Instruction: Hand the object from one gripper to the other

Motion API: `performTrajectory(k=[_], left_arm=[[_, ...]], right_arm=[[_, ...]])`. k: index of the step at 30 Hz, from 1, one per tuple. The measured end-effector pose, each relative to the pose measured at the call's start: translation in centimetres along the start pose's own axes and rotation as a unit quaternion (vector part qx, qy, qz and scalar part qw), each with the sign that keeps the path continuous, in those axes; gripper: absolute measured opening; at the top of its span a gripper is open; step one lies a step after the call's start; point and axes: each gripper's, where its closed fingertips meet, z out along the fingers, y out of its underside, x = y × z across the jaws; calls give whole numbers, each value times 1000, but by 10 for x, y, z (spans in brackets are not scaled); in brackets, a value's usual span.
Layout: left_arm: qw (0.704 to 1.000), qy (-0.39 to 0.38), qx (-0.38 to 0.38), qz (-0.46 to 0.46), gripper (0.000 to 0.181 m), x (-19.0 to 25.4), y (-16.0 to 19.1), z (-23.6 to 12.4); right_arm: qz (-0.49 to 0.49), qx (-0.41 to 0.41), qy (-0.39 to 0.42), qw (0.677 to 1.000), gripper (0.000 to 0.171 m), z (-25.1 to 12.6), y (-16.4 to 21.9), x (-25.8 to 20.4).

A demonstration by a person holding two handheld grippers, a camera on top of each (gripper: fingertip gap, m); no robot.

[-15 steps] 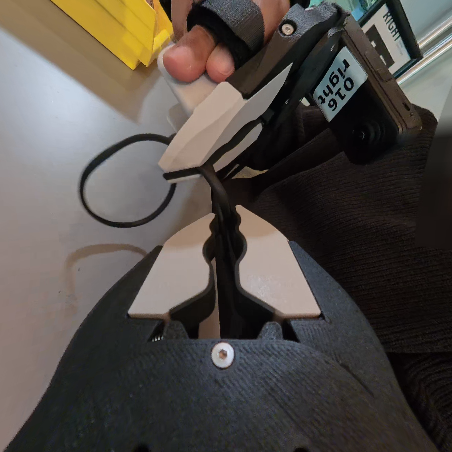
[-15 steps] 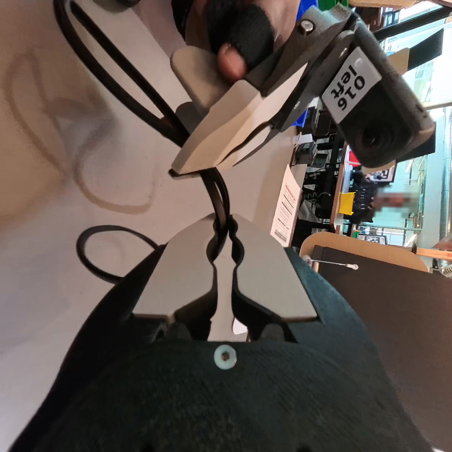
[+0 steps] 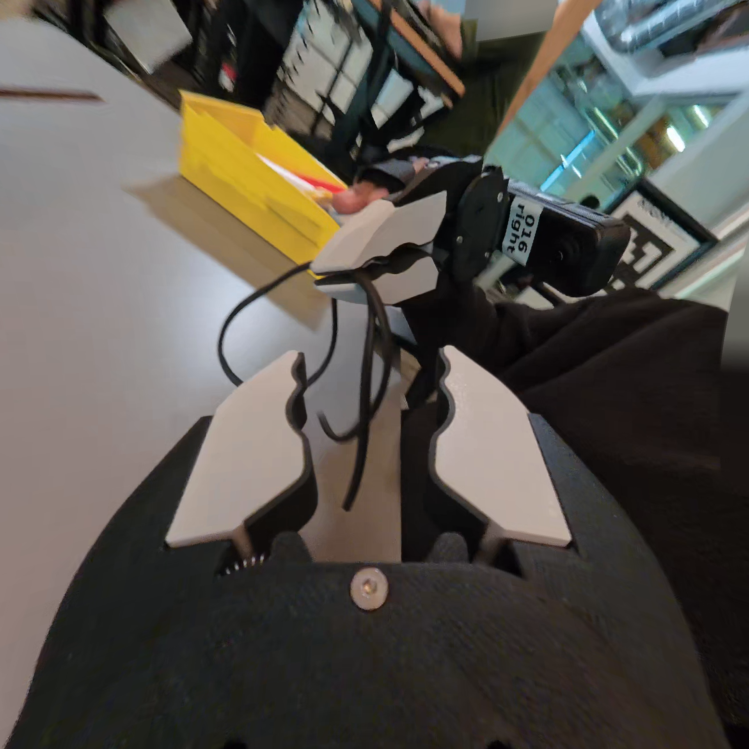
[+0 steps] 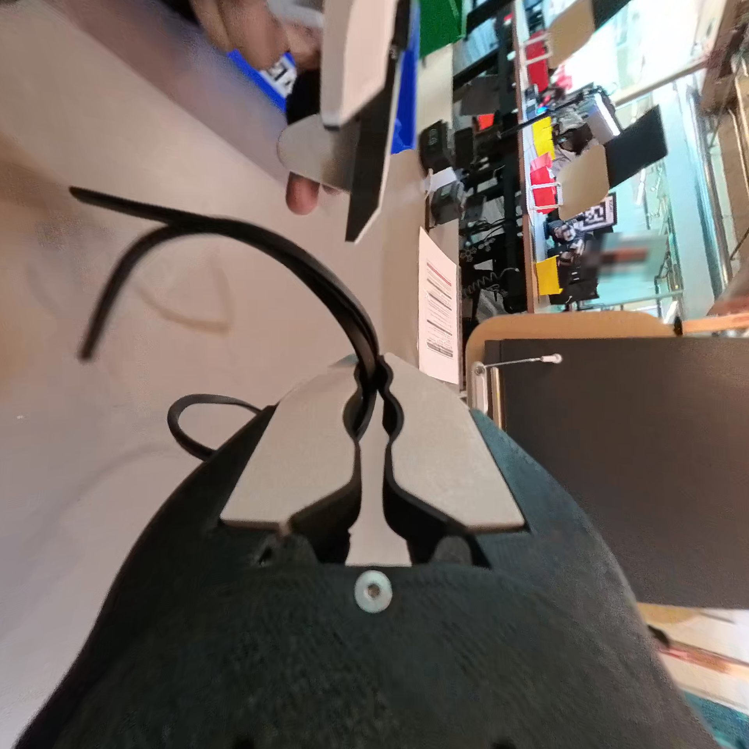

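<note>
Matt, grainy black plastic body and smooth pale finger plates on the left claw [image 3: 371,375]; a thin black rubbery cord [image 4: 259,239] (slightly glossy) above a smooth matt worktop [image 3: 81,283].

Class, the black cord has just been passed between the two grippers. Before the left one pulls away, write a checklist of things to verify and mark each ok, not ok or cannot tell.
1. Right gripper shut on the black cord: ok, the cord is pinched between its tips.
2. Left gripper open: ok, its fingers stand wide apart.
3. Cord free of the left fingers: cannot tell; strands hang in the gap and one passes close by the left finger's notch.
4. Cord off the table: ok in the left wrist view, it dangles from the right gripper.
5. Yellow bin out of the way: ok, it sits behind the right gripper.
</note>
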Motion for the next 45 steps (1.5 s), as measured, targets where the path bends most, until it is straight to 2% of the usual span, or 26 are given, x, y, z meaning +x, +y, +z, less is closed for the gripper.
performTrajectory(k=[5, 10, 13, 17, 22, 25, 28, 32, 37, 40, 45], left_arm=[[994, -57, 90, 23, 83, -12, -29, -21], [991, -62, 116, 19, 85, -17, -35, -24], [992, -46, 121, 5, 87, -17, -34, -17], [992, -14, 125, -10, 94, -14, -30, -2], [987, 58, 146, -36, 118, -2, -26, 21], [986, 85, 126, -65, 131, -2, -12, 40], [985, 100, 97, -103, 137, -6, 6, 60], [971, 164, 89, -148, 136, 5, 16, 74], [953, 251, 97, -141, 122, 35, 13, 74], [956, 255, 84, -121, 122, 43, 16, 75], [951, 275, 65, -123, 107, 48, 21, 74]], right_arm=[[107, 50, 22, 993, 4, -21, 11, 34], [194, 140, 14, 971, 4, -45, 10, 56], [218, 205, 2, 954, 4, -60, 2, 62], [219, 244, -15, 945, 4, -71, -5, 62], [209, 298, -55, 930, 4, -81, -29, 51], [212, 330, -72, 917, 4, -87, -44, 47], [211, 346, -74, 911, 4, -90, -52, 47], [201, 346, -70, 914, 4, -92, -57, 46], [190, 329, -71, 922, 4, -87, -55, 42], [190, 317, -62, 927, 4, -82, -50, 43], [170, 280, -36, 944, 4, -76, -39, 46]])
